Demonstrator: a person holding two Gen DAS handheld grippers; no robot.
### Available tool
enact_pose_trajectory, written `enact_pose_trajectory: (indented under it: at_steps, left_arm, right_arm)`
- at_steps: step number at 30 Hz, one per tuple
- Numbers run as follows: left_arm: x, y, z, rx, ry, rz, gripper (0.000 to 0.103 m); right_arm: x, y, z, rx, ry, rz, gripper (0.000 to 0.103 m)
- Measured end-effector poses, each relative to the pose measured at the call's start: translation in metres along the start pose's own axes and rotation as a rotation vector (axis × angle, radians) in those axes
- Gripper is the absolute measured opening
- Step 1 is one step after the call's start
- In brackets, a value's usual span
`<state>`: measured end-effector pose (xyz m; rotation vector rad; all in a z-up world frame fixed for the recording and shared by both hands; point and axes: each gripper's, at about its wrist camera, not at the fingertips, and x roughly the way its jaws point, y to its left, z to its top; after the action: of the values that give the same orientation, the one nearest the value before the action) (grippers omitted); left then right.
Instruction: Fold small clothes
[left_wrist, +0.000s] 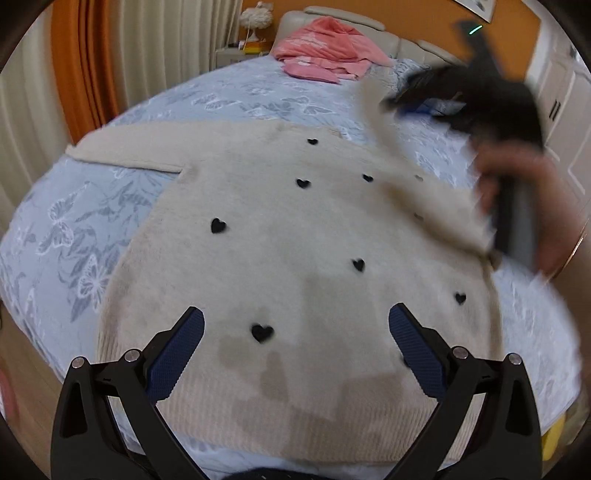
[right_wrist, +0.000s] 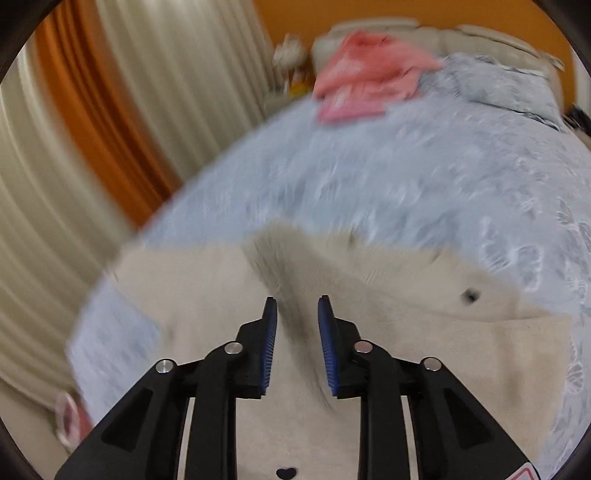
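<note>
A cream sweater with small black hearts (left_wrist: 288, 236) lies flat on the blue floral bedspread (left_wrist: 92, 206). Its left sleeve (left_wrist: 125, 147) is stretched out to the left. My left gripper (left_wrist: 295, 325) hovers wide open and empty over the sweater's lower part near the hem. My right gripper (left_wrist: 424, 99), blurred with motion, holds the right sleeve (left_wrist: 373, 122) lifted over the sweater's right side. In the right wrist view the right gripper (right_wrist: 297, 306) has its jaws narrowly apart with cream sleeve fabric (right_wrist: 295, 280) between them, above the sweater body (right_wrist: 369, 369).
A pile of pink clothes (left_wrist: 325, 51) lies at the head of the bed by the cream headboard (left_wrist: 369, 22). Orange and cream curtains (left_wrist: 85, 66) hang on the left. A small bedside stand (left_wrist: 236, 51) is behind the bed.
</note>
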<state>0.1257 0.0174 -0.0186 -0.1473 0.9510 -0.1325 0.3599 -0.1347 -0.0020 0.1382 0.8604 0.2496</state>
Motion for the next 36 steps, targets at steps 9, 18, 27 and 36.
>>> enact_pose_trajectory:
  at_steps: [9, 18, 27, 36]
  left_arm:
    - [0.076, 0.044, 0.087, -0.204, 0.047, -0.174, 0.098]
    - [0.206, 0.003, 0.144, -0.293, 0.190, -0.274, 0.021]
    - [0.190, 0.005, 0.169, -0.157, 0.050, -0.251, 0.011]
    - [0.172, 0.056, 0.145, -0.334, 0.008, -0.399, 0.044]
  right_arm:
    - [-0.085, -0.097, -0.121, 0.090, -0.061, -0.333, 0.072]
    - [-0.054, -0.187, -0.151, 0.290, 0.067, -0.381, 0.066]
    - [-0.072, -0.197, -0.141, 0.362, -0.073, -0.250, 0.023]
    - [-0.082, -0.186, -0.165, 0.382, -0.008, -0.274, 0.042]
